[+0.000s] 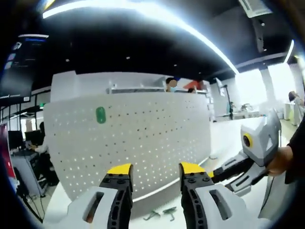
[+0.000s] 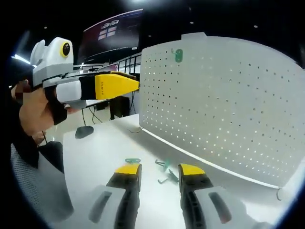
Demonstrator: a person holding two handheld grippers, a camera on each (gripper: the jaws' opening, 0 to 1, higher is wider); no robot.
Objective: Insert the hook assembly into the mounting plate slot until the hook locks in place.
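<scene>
Hooks point(image 2: 167, 172) are lying loose on the bench point(image 2: 100, 152) just before the pegboard point(image 2: 224, 105), so both the left tool point(image 1: 155, 171) and the right tool point(image 2: 159, 171), hovering released and empty, are needing a careful descent to pinch one squarely.

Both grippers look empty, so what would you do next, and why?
Probably lower the right gripper onto a hook. Its jaws stand open and empty, the hooks lie loose on the table just ahead, and the pegboard carries just one green piece.
</scene>
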